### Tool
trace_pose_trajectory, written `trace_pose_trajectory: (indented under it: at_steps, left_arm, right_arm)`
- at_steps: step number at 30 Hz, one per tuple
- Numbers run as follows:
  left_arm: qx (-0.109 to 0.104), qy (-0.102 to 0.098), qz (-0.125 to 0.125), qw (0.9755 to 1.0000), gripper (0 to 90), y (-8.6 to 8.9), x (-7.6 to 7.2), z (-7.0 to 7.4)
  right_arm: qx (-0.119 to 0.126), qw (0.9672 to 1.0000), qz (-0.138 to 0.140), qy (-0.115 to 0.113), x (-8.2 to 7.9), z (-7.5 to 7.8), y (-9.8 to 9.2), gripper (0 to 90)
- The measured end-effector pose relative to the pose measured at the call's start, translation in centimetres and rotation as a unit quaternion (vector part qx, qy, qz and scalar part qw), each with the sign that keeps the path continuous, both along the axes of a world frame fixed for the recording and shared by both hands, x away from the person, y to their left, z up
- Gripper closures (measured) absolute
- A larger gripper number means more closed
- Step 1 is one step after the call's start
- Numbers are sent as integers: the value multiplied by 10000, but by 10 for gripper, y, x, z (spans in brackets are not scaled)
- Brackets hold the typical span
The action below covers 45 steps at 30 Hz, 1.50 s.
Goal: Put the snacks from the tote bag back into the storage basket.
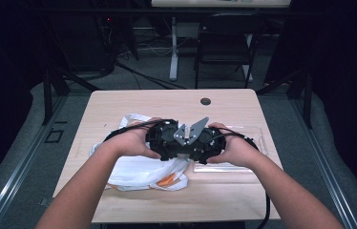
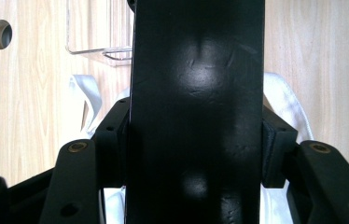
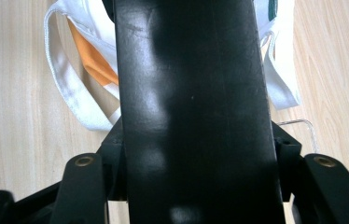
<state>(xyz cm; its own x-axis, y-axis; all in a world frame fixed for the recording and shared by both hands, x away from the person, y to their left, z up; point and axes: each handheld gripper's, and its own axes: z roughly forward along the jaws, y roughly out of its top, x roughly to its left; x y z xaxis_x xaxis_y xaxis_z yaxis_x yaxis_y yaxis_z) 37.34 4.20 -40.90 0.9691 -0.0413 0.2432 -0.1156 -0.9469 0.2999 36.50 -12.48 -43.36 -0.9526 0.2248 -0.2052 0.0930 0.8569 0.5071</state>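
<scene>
Your forearms come in from the near edge of the desk [image 1: 119,102] and converge over its middle. Your left hand [image 1: 130,141] and right hand [image 1: 233,147] each wrap a gripper from the outside, so the left gripper [image 1: 164,138] and right gripper [image 1: 200,142] sit pressed together, end to end. In each gripper view, the jaws clamp a broad black slab.

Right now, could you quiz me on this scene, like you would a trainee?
1. True or false: the white bag lies on the wooden table.
2. What do the left tongs and right tongs each clamp?
3. Which colour peeks out of the bag? A purple, B orange, C pink.
Key: 1 true; 2 a flat black slab; 3 B.
</scene>
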Motion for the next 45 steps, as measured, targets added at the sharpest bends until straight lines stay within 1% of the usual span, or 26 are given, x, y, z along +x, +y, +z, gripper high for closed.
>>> trace_pose_trajectory:
  at_steps: [1, 2, 3, 4, 7, 9, 11, 12, 14, 15, 17, 19, 21, 22, 23, 25, 27, 31, 33, 34, 36, 37, 38, 41, 44, 45]
  left_arm:
    - [11, -31, -54, 10000, 417, 0, 1, 1]
    - [-10, -13, -41, 10000, 414, 1, 1, 1]
    - [-61, 25, -15, 10000, 410, 1, 1, 2]
    - [-71, 21, -25, 10000, 404, 2, 2, 3]
    - [-131, 31, -6, 9999, 387, 2, 2, 3]
    - [-176, 20, 30, 9998, 373, 3, 2, 4]
    - [-201, -4, 44, 9998, 369, 4, 2, 5]
    - [-238, 13, 84, 9997, 365, 4, 2, 6]
    - [-261, 3, 124, 9996, 351, 5, 2, 7]
    - [-262, -9, 139, 9996, 347, 6, 2, 8]
    - [-262, -23, 155, 9995, 341, 7, 2, 8]
    - [-284, -21, 191, 9994, 336, 8, 3, 9]
    - [-292, -32, 195, 9994, 335, 8, 3, 9]
    - [-284, -50, 189, 9994, 334, 9, 3, 10]
    - [-290, -52, 202, 9994, 334, 9, 3, 10]
    - [-310, -48, 213, 9993, 333, 9, 3, 10]
    - [-297, -72, 232, 9993, 333, 11, 3, 13]
    - [-347, -63, 270, 9990, 333, 14, 2, 17]
    - [-366, -93, 274, 9989, 333, 17, 0, 22]
    - [-395, -91, 279, 9988, 333, 18, 0, 23]
    - [-406, -117, 295, 9987, 333, 20, -1, 26]
    - [-406, -117, 295, 9987, 334, 20, -1, 26]
    - [-416, -133, 341, 9985, 334, 24, -2, 29]
    - [-418, -158, 375, 9983, 333, 29, -2, 32]
    - [-501, -185, 534, 9971, 334, 44, -3, 37]
    - [-502, -216, 612, 9966, 333, 51, -3, 38]
  right_arm:
    - [8, 10000, 3, 16, 0, 0, 0, 414]
    - [-101, 9999, 60, 1, 1, 2, -1, 414]
    - [-68, 10000, 50, 12, 1, 1, -1, 414]
    - [-167, 9998, 97, -14, 1, 3, -1, 415]
    - [-31, 10000, 20, 19, 0, 2, -1, 417]
    - [26, 10000, -10, -1, 0, 2, -2, 418]
    - [-10, 10000, 11, -8, 0, 3, -2, 418]
    - [-78, 10000, 27, -43, 1, 4, -2, 419]
    - [-59, 10000, 18, -47, 1, 4, -2, 420]
    - [-103, 9999, 21, -82, 1, 4, -2, 421]
    - [-112, 9999, 29, -73, 2, 4, -2, 422]
    - [-17, 10000, 0, -4, 1, 2, -2, 423]
    - [-194, 9998, 34, -39, 2, 4, -1, 423]
    - [-195, 9998, 33, -41, 2, 4, -1, 423]
    - [-124, 9999, 17, -1, 2, 3, 0, 424]
    - [-116, 9999, 8, -15, 2, 3, 0, 423]
    - [-208, 9998, 24, -62, 3, 4, -1, 424]
    - [-213, 9998, -2, -64, 4, 3, -1, 424]
    - [-172, 9998, -18, -60, 4, 3, -1, 424]
    - [-208, 9998, 5, -63, 4, 3, -1, 424]
    - [-106, 9999, -56, -51, 3, 1, 0, 424]
    - [-106, 9999, -56, -51, 3, 1, 0, 424]
    - [-257, 9996, 13, -70, 4, 3, 0, 424]
    - [-285, 9996, 29, -80, 5, 4, 0, 424]
    - [-229, 9997, 3, -66, 7, 4, 0, 424]
    - [-297, 9996, 23, -31, 9, 5, -1, 424]
